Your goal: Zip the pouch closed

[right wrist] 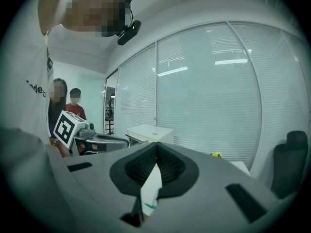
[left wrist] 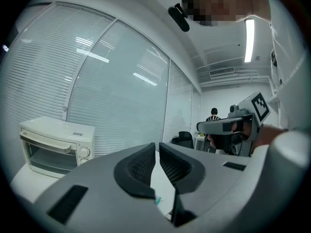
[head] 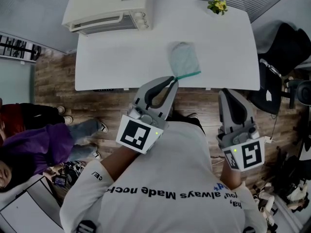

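A pale green pouch (head: 183, 58) lies flat on the white table (head: 121, 57), with its teal zipper edge (head: 188, 74) towards me. My left gripper (head: 172, 80) hangs over the table's near edge, just short of the pouch's near left corner, jaws shut on nothing. My right gripper (head: 224, 92) is held off the table, to the right of the pouch and nearer me, also shut and empty. In the left gripper view the jaws (left wrist: 156, 147) stand together, and a teal sliver of the pouch (left wrist: 156, 200) shows below them. The right gripper view shows its jaws (right wrist: 156, 144) closed.
A cream toaster oven (head: 107, 6) stands at the table's far left corner. A small yellow flower (head: 217, 5) is at the far right. A black chair (head: 286, 47) stands right of the table. A person in purple (head: 43, 147) is on the wooden floor at left.
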`<state>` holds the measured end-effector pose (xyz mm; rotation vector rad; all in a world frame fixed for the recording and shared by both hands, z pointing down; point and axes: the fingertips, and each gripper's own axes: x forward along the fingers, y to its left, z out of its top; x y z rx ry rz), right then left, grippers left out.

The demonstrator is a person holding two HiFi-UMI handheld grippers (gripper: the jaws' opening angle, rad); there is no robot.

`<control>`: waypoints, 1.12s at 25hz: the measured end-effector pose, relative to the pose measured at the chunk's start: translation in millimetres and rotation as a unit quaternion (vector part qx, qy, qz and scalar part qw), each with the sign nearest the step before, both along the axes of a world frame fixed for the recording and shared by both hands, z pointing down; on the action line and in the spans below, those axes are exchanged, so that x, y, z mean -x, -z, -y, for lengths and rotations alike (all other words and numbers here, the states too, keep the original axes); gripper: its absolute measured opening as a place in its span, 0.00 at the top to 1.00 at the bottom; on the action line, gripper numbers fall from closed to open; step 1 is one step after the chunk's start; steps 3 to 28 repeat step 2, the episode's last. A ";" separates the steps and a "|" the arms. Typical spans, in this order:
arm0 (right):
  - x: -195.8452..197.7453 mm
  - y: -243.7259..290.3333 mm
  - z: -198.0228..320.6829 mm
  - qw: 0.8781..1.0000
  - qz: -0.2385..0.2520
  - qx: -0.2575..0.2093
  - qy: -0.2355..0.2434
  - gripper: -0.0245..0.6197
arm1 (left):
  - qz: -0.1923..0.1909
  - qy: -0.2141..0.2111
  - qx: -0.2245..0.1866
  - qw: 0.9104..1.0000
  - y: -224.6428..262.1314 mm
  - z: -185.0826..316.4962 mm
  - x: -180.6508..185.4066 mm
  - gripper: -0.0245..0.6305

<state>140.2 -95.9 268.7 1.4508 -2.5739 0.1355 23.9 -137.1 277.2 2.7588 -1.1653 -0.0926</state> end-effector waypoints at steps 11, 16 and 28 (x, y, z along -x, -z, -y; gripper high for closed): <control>-0.3 0.2 0.8 1.000 -0.001 0.001 0.000 0.95 | 0.000 0.002 -0.001 1.000 0.4 0.6 0.5 0.90; -0.3 0.2 0.8 1.000 -0.001 0.001 0.000 0.95 | 0.000 0.002 -0.001 1.000 0.4 0.6 0.5 0.90; -0.3 0.2 0.8 1.000 -0.001 0.001 0.000 0.95 | 0.000 0.002 -0.001 1.000 0.4 0.6 0.5 0.90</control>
